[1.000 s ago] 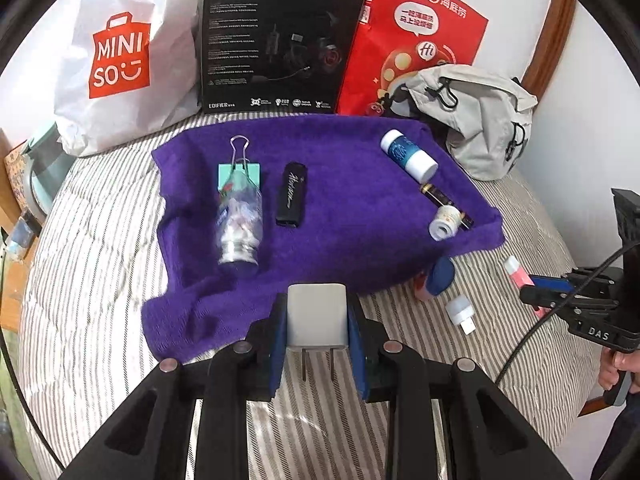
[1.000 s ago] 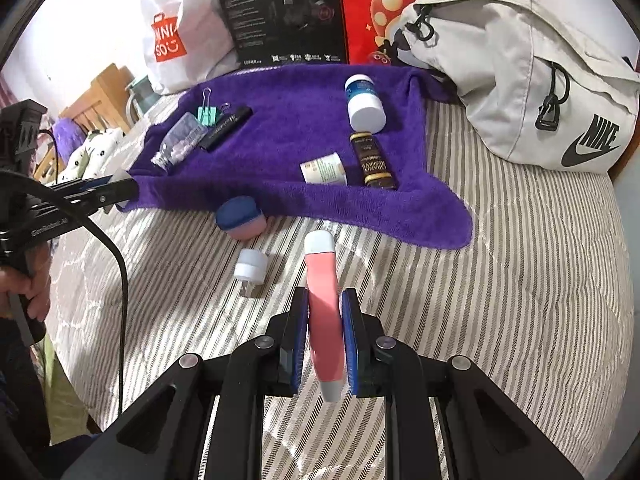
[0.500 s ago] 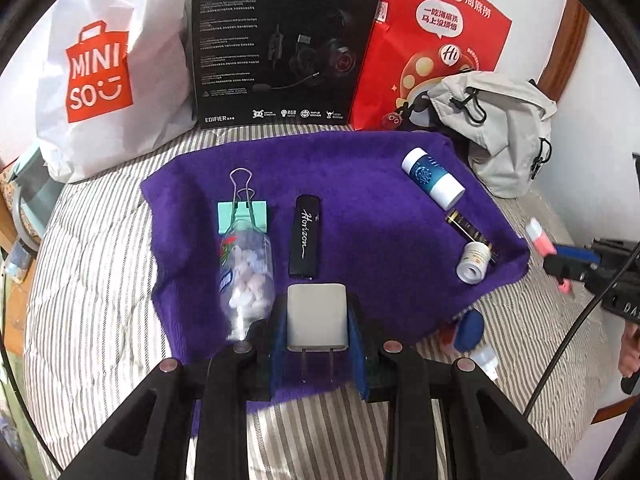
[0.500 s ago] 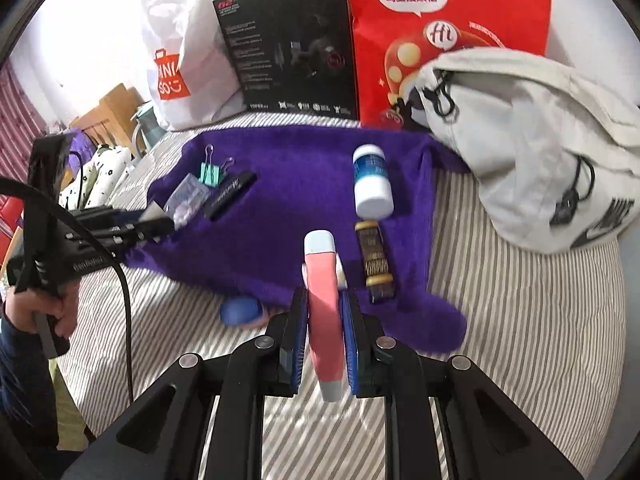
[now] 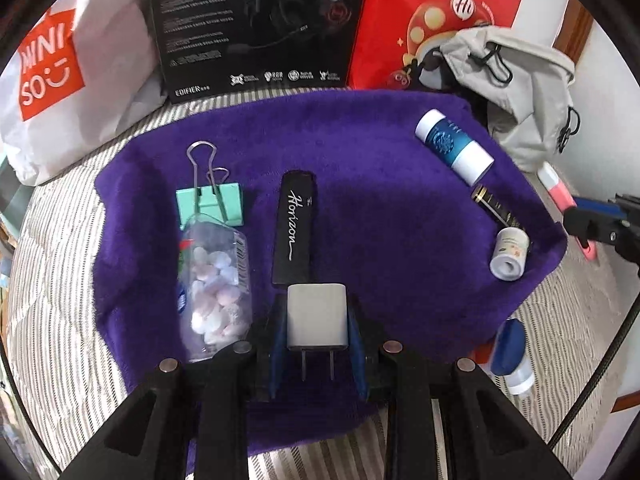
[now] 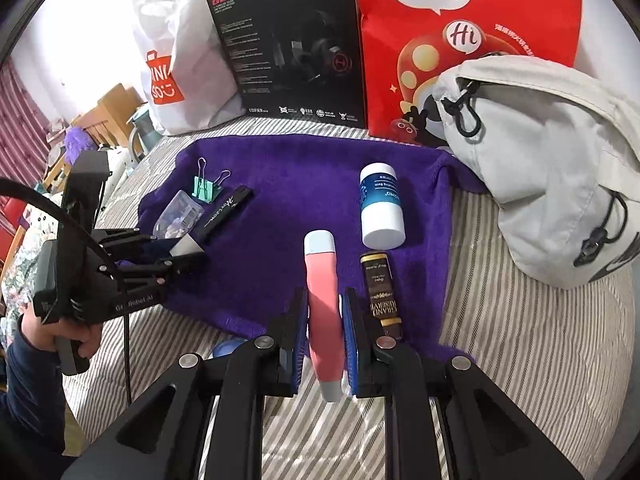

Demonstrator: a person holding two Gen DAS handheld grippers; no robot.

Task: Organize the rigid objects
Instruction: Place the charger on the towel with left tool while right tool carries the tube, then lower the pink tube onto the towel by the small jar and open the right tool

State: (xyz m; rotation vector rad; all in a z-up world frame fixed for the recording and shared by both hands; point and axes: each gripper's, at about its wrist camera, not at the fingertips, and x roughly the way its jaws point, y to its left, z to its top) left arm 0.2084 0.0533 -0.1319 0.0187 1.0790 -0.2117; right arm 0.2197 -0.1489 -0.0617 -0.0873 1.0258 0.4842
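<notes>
Your left gripper (image 5: 317,320) is pinching one white square plastic charger plug (image 5: 317,315), prongs toward you, hovering just short of the one black Horizon stick (image 5: 295,227) lying lengthwise ahead on the purple towel (image 5: 380,208). Your right gripper (image 6: 325,320) is clamping one pink grey-capped tube (image 6: 323,304), long axis forward, beside one dark gold-capped tube (image 6: 380,292).

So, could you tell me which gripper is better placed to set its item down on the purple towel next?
Probably the left gripper: its white charger hangs over the purple towel, just behind the black Horizon stick. The right gripper holds the pink tube at the towel's edge.
</notes>
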